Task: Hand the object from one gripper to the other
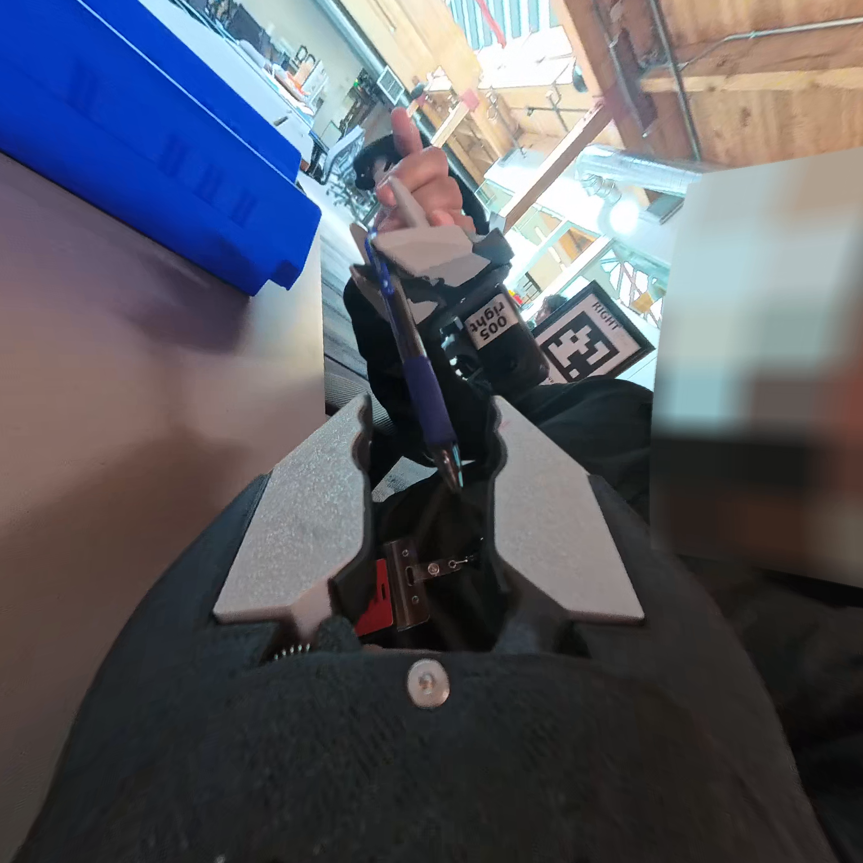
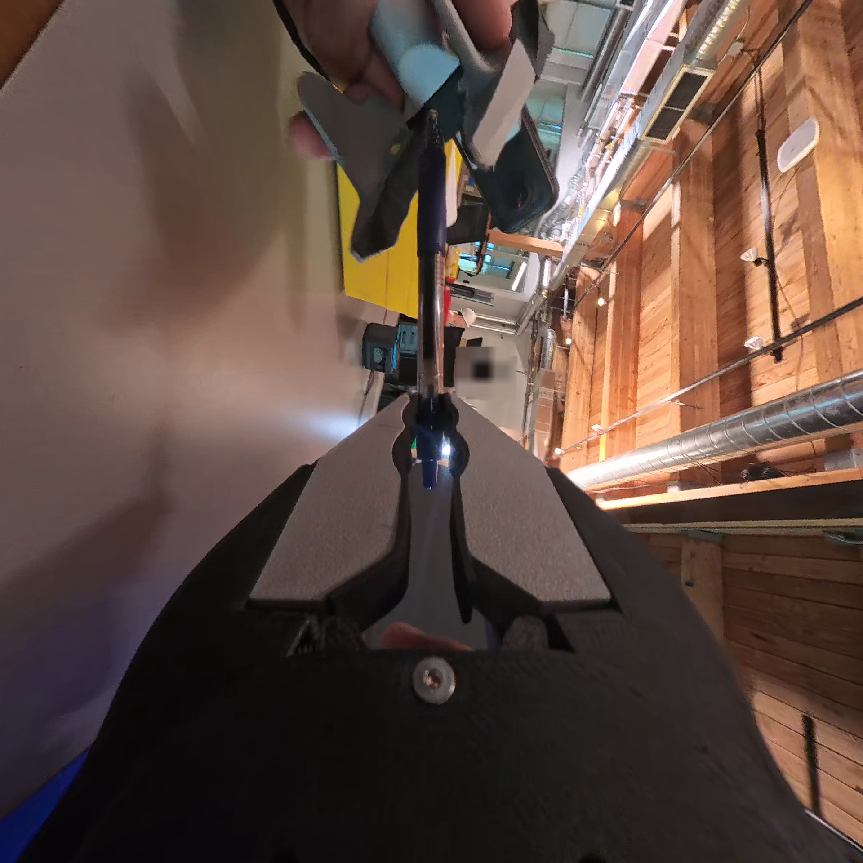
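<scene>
Blue-gripped and clear-barrelled, the ballpoint pen (image 1: 413, 359) is pinched at its clip end by the right gripper (image 2: 432, 411), jaws narrowed onto it. Its tip hangs toward 6 o'clock, between the wide-spread jaws of the left gripper (image 1: 432, 443), not yet touching. Light, stiff and slick-barrelled, it is probably best taken at the rubber sleeve.

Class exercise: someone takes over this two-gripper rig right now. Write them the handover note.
Right gripper: shut on the pen's clip end.
Left gripper: open, fingers either side of the pen's tip, not touching it.
Pen: in the air between both grippers, blue grip nearest the left one.
Done: pen brought into the left jaws.
Left: close the left gripper on the pen, then open the right.
</scene>
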{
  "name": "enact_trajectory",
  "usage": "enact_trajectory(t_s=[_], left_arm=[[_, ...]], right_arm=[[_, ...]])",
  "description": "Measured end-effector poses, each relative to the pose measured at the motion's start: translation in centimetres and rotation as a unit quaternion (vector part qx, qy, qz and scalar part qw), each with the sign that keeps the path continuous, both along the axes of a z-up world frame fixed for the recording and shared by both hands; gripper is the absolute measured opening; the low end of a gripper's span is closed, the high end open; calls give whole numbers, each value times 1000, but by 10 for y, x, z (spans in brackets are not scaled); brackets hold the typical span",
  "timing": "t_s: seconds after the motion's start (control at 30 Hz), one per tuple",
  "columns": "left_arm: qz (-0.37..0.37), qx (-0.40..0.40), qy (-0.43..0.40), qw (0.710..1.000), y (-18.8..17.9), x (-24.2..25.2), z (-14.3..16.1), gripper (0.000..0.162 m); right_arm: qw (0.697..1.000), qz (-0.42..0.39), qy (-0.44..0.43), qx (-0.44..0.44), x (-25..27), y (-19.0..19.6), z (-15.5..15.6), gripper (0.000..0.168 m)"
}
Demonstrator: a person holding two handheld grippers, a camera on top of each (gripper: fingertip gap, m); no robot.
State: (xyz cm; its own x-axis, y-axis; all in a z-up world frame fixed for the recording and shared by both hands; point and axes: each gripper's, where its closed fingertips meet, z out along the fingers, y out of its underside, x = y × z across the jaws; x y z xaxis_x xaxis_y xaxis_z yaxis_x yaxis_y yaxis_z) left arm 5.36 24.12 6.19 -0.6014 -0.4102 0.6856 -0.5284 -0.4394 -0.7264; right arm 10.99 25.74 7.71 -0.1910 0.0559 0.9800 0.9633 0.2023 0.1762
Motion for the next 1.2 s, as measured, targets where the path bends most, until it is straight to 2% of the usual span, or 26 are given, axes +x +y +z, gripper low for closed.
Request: enact_trajectory(t_s=[0.1, 0.2, 0.23, 0.37, 0.43, 0.57, 0.7, 0.77, 0.83, 0.9, 0.97, 1.07, 1.1, 1.17, 1.2], left_arm=[[2, 1, -1, 1000, 0, 0, 1, 44], [-7, 2, 10, 1000, -7, 3, -4, 17], [-12, 4, 13, 1000, -11, 4, -7, 15], [-14, 14, 20, 1000, -14, 8, -15, 13], [12, 23, 20, 999, -9, 15, -17, 11], [37, 40, 9, 998, -6, 22, -16, 10], [57, 28, -8, 998, -2, 24, -6, 10], [81, 11, -18, 996, 7, 27, 2, 10], [107, 1, -54, 993, 15, 28, 14, 10], [140, 14, -97, 985, 22, 29, 23, 9], [169, 43, -136, 975, 25, 29, 30, 9], [198, 74, -198, 957, 23, 25, 45, 9], [206, 89, -206, 952, 21, 25, 47, 9], [205, 113, -201, 951, 16, 27, 46, 10], [202, 120, -198, 952, 13, 27, 44, 10]], right_arm=[[999, 3, 2, -38, -1, -5, -8, 8], [999, 7, 6, -47, -4, -5, -9, 8], [999, 8, 8, -48, -6, -4, -10, 8], [999, -1, 1, -47, -4, -2, -12, 8], [999, -7, 16, -39, -1, 0, -9, 10], [993, -9, 107, -54, 8, 1, -1, 15], [976, -11, 215, -39, 24, -3, 28, 35], [958, -12, 283, -43, 30, -7, 42, 31], [918, -6, 390, -69, 36, -8, 53, 27], [854, 24, 501, -141, 31, -9, 52, 29], [768, 77, 601, -207, 19, -11, 54, 30], [636, 128, 697, -305, 1, -11, 51, 53], [603, 143, 711, -333, -6, -11, 50, 53], [563, 157, 728, -359, -15, -10, 50, 50], [556, 161, 732, -360, -17, -9, 51, 50]])
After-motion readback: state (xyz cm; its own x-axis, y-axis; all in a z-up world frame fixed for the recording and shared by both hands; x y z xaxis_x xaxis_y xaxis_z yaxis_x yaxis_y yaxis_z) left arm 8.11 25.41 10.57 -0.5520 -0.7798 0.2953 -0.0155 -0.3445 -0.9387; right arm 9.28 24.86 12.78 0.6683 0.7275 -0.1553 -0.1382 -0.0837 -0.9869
